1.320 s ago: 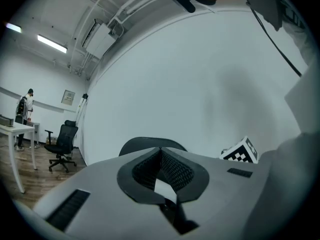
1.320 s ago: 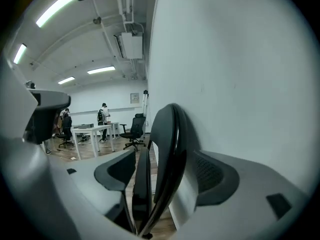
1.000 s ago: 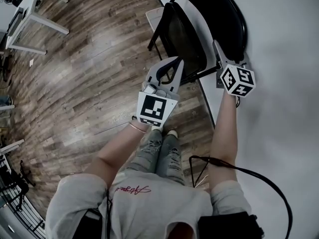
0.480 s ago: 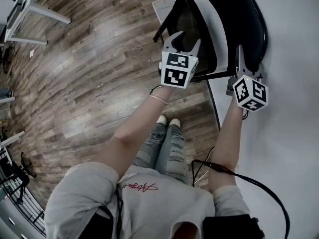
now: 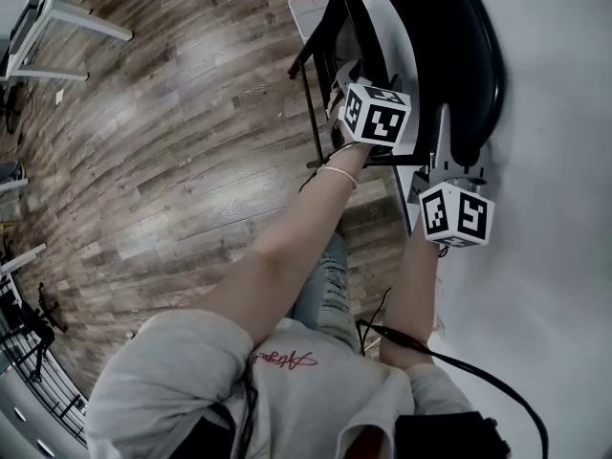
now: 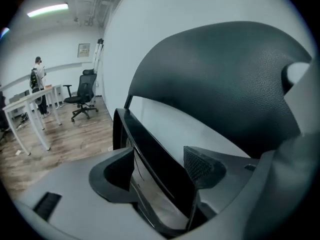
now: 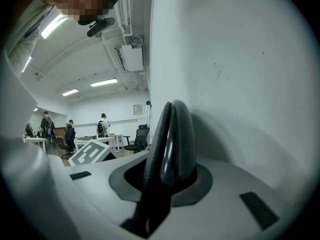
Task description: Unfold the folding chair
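The folding chair (image 5: 469, 27) stands on the wooden floor (image 5: 172, 142) with its back close against the white wall (image 5: 559, 180), well apart from the white table (image 5: 43, 22), whose near corner shows far off across the room. The person stands just in front of it with both arms stretched toward it.

The left gripper (image 6: 156, 174) has its jaws spread wide, one on each side of the black seat (image 5: 368, 46), whose thin edge runs up between them. The seat is tilted steeply, close to the frame rather than lying flat.

The right gripper (image 5: 441, 118) points up along the wall side, its jaws drawn in tight on the rim of the padded backrest (image 6: 215, 84), seen edge-on in the right gripper view.

Farther back an office chair (image 6: 82, 91) sits beside a desk, and a person (image 6: 37, 79) stands near it.
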`<state>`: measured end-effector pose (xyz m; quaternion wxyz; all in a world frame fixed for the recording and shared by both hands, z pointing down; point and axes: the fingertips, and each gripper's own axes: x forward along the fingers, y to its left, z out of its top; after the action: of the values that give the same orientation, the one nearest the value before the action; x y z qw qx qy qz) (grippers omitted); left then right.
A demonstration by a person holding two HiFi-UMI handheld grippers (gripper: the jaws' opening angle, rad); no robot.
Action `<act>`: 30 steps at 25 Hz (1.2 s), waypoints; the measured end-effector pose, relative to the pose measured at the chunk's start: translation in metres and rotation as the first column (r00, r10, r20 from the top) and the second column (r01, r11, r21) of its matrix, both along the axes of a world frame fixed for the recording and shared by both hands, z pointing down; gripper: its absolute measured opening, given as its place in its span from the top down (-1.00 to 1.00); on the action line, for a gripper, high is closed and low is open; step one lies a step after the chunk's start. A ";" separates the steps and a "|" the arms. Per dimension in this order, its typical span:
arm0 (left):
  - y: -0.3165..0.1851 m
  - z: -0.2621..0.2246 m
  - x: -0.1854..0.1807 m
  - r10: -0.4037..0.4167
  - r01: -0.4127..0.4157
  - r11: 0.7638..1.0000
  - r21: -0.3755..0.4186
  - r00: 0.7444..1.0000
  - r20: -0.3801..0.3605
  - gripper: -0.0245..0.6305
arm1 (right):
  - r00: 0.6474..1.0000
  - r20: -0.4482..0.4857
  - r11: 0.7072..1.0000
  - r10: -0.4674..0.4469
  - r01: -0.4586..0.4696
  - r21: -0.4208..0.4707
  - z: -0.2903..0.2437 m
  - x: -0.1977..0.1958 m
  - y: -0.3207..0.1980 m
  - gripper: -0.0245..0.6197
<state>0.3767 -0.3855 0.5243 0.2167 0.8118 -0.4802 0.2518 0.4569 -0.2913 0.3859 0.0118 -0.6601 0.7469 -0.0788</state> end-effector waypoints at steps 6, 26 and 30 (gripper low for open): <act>-0.012 0.013 0.001 0.071 -0.066 0.993 -0.094 0.996 0.052 -0.11 | 0.999 -0.004 0.999 -0.033 0.033 0.007 -0.003 -0.006 -0.003 0.67; 0.012 -0.018 -0.104 -0.044 0.023 0.978 -0.207 0.994 -0.097 -0.03 | 0.977 -0.141 0.986 -0.159 0.164 0.028 -0.035 -0.097 0.016 0.64; 0.024 -0.017 -0.147 -0.069 0.032 0.970 -0.243 0.987 -0.145 0.01 | 0.976 -0.096 0.980 -0.197 0.199 0.014 -0.034 -0.124 0.024 0.63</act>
<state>0.2297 -0.3612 0.5070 0.3556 0.7840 -0.4490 0.2392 0.3332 -0.2676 0.3517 -0.0235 -0.5851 0.8097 -0.0399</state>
